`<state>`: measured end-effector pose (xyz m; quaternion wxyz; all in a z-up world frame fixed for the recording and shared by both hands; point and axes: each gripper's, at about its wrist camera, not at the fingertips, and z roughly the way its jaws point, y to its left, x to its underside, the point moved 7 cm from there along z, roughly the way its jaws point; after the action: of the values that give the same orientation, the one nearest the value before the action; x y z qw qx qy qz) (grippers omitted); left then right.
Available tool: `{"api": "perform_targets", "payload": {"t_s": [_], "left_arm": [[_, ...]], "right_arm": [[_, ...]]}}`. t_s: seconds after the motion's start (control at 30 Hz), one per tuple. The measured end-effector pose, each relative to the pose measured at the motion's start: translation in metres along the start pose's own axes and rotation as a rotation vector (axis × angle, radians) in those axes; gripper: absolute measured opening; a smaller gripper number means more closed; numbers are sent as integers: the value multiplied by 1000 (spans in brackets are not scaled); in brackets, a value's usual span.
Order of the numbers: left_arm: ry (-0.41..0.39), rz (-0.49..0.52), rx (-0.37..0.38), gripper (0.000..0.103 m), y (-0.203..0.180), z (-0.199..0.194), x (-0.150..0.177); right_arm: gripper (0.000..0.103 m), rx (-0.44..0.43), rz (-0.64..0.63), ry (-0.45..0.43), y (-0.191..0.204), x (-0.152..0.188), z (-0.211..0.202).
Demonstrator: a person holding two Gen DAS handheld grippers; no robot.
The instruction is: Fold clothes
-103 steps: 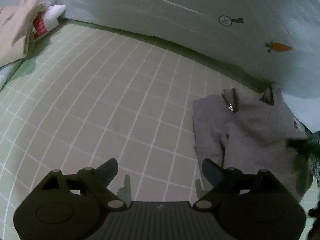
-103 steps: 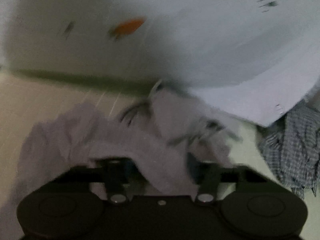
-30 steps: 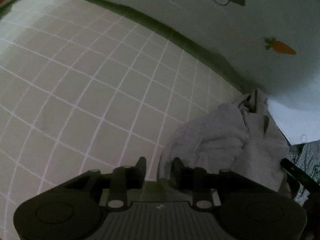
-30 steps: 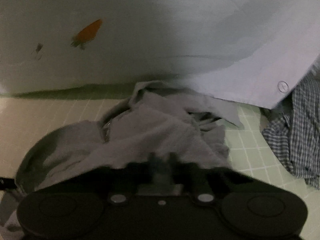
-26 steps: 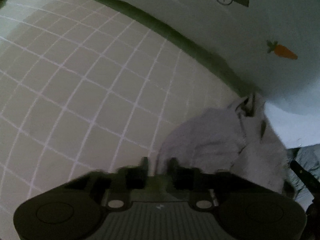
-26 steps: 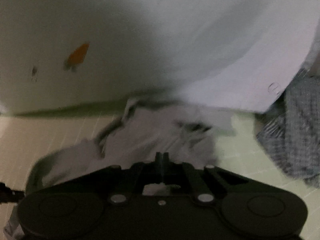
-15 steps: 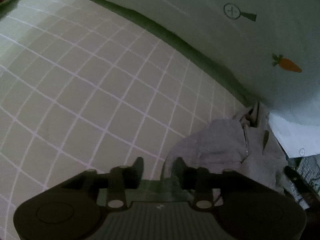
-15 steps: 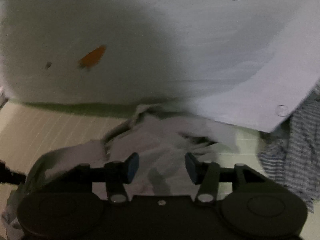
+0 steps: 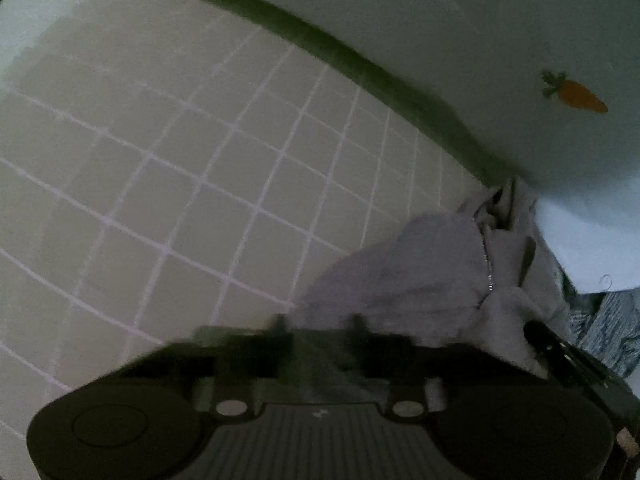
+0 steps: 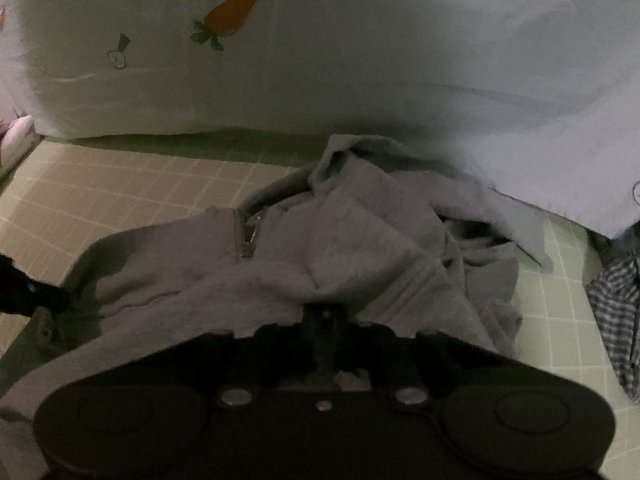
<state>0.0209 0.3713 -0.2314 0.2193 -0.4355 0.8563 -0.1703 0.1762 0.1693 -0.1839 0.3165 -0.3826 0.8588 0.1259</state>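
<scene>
A crumpled grey zip-up garment [image 10: 360, 248] lies on a green checked sheet [image 9: 200, 200], against a pale quilt with carrot prints. It also shows in the left wrist view [image 9: 420, 276] at the lower right. My left gripper [image 9: 318, 326] is shut on the garment's left edge; the fingers are blurred. My right gripper [image 10: 324, 312] is shut on a fold in the middle of the garment. The zip [image 10: 249, 240] lies left of centre.
The carrot-print quilt [image 10: 360, 60] rises right behind the garment. A blue-white checked shirt [image 10: 618, 300] lies at the right. A bit of white and pink cloth [image 10: 16, 132] shows at the far left edge. The checked sheet stretches away to the left.
The right gripper opened half a second ago and has now shut on a garment fold. The left gripper stays shut on the garment's edge and has shifted a little.
</scene>
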Motion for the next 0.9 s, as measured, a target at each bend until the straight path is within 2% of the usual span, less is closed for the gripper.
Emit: {"api": "perform_targets", "payload": {"t_s": [0.07, 0.13, 0.2, 0.27, 0.37, 0.4, 0.43, 0.47, 0.5, 0.53, 0.57, 0.63, 0.67, 0.77, 0.9], "left_arm": [[-18, 6, -9, 11, 0, -3, -2], [-57, 9, 8, 10, 0, -15, -7], [-96, -45, 53, 9, 5, -34, -16], [-170, -88, 104, 7, 7, -58, -27], [-302, -143, 128, 9, 15, -84, -41], [-329, -126, 64, 9, 20, -84, -45], [-350, -112, 6, 14, 25, -83, -48], [-318, -115, -8, 24, 29, -77, -48], [-287, -118, -22, 31, 33, -72, -48], [-258, -120, -35, 46, 37, -67, -47], [-241, -113, -37, 61, 37, -64, -43], [-226, -76, -61, 73, 36, -59, -35], [-223, -50, -81, 73, 34, -56, -31], [-161, 30, -103, 73, 25, -38, -19], [-114, 48, -61, 79, 17, -22, -12]], "right_arm": [[2, 9, 3, -36, -3, -6, -9], [2, 28, 33, -95, -10, -17, -25], [2, 70, 66, -167, -24, -32, -46], [1, 119, 100, -247, -38, -48, -69], [0, 186, 187, -374, -62, -68, -105], [0, 205, 214, -384, -69, -69, -106], [1, 236, 219, -367, -74, -69, -101], [7, 269, 209, -325, -77, -66, -91], [21, 302, 198, -283, -80, -63, -82], [25, 314, 201, -250, -82, -60, -74], [29, 280, 234, -239, -83, -56, -71], [42, 185, 306, -235, -79, -49, -66], [47, 159, 302, -225, -74, -47, -62], [49, 97, 278, -185, -61, -42, -45], [59, 40, 250, -136, -48, -43, -20]]}}
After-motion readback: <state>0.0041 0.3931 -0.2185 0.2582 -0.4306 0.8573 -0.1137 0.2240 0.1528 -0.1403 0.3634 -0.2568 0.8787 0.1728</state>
